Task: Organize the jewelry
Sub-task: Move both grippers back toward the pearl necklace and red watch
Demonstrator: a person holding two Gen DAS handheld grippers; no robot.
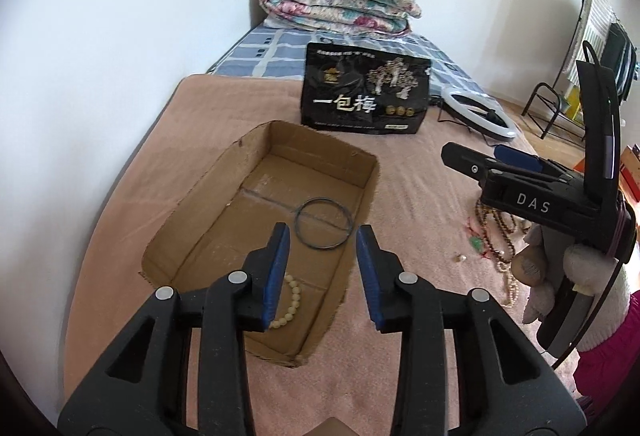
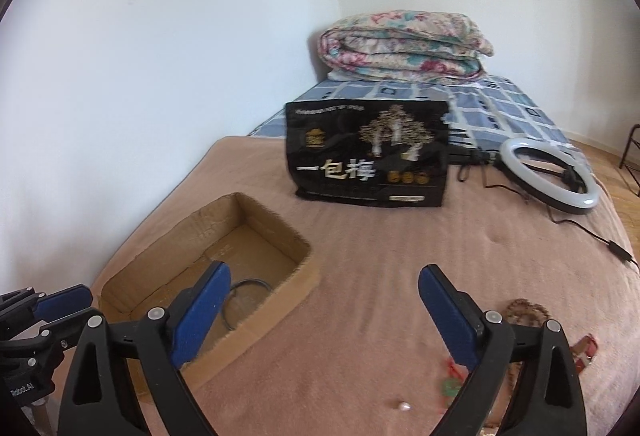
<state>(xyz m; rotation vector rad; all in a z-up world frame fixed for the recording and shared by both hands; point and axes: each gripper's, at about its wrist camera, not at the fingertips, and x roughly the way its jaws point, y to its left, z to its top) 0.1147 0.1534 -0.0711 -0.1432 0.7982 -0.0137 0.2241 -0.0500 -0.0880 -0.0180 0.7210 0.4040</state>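
Pink bed cover (image 1: 240, 376) holds a cardboard box (image 1: 192, 192) with a thin dark ring (image 1: 322, 223) and a cream bead bracelet (image 1: 291, 302) inside, under the partly open, empty left claw (image 1: 323, 276). From the right side, the right claw (image 2: 324, 312) is wide open and empty, and a light, floppy brown bead string (image 2: 524, 310) lies nearby; pinch it gently mid-strand

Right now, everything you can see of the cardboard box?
The cardboard box is a shallow, open-topped brown tray with roughly torn rims and a creased, taped floor. It lies flat on the pink blanket. Inside are a thin dark ring bangle and a cream bead bracelet, lying apart. Neither gripper touches it.
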